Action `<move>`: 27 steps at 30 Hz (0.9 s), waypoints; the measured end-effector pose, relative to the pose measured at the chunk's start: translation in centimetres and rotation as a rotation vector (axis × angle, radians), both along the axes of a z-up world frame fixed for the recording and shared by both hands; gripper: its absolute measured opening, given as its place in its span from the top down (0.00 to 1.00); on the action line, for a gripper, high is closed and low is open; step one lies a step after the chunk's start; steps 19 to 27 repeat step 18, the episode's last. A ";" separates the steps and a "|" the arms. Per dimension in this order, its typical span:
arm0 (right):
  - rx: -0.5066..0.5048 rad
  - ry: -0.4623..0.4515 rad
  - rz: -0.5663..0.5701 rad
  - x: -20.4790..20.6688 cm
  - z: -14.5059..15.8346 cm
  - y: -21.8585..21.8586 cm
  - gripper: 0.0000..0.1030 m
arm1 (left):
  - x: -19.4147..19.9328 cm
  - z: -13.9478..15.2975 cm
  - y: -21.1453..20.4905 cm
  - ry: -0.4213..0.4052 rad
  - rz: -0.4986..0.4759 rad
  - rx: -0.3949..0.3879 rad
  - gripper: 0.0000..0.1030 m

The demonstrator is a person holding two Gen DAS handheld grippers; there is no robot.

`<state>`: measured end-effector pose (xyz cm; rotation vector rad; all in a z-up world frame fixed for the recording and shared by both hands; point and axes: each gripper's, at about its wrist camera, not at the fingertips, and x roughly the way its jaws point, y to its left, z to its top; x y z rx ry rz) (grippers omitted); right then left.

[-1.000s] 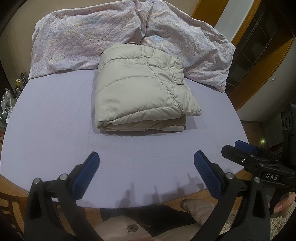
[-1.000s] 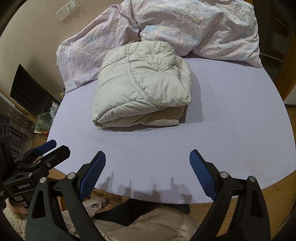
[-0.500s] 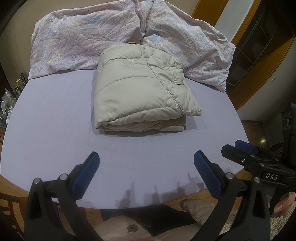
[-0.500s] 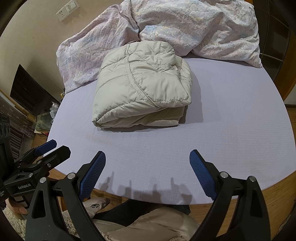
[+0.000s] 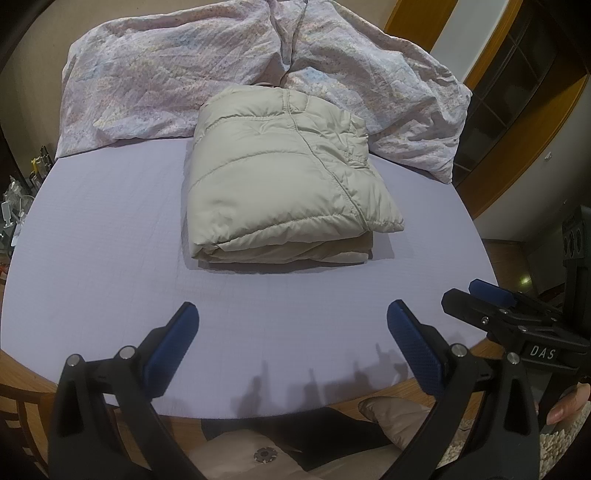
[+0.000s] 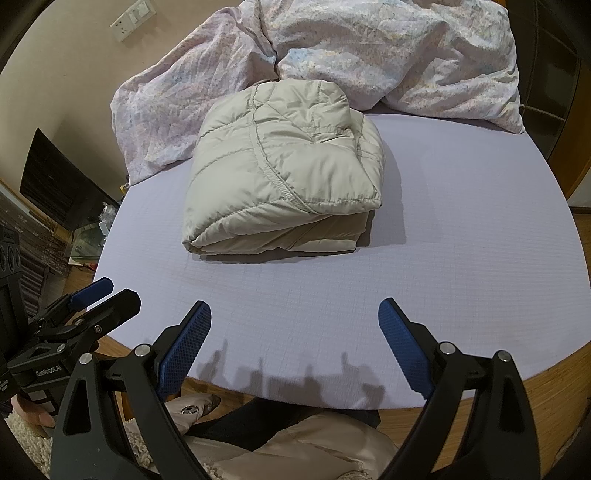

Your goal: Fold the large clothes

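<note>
From the left wrist view, a lavender sheet [image 5: 110, 240] covers the bed, with a rumpled floral duvet [image 5: 166, 74] heaped at the far end and wooden door frames off to the right. The beige puffer jacket [image 5: 280, 177] lies folded mid-bed, touching the duvet. The left gripper [image 5: 291, 332] gapes wide, empty, above the near edge.

From the right wrist view, a wall socket [image 6: 133, 18] and dark cabinet [image 6: 55, 177] appear. The right gripper [image 6: 295, 332] is likewise spread wide, holding nothing.

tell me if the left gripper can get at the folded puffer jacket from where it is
Probably yes. The left gripper has its jaws open and empty, and only bare sheet lies between it and the jacket.
</note>
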<state>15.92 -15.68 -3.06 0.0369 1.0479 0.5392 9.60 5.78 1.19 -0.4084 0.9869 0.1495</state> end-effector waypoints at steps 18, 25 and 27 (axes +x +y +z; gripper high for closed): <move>0.000 0.001 0.001 0.1 0.0 -0.1 0.09 | 0.2 0.0 -0.1 0.002 0.002 0.001 0.02; 0.000 0.001 0.001 0.1 0.0 -0.1 0.09 | 0.2 0.0 -0.1 0.002 0.002 0.001 0.02; 0.000 0.001 0.001 0.1 0.0 -0.1 0.09 | 0.2 0.0 -0.1 0.002 0.002 0.001 0.02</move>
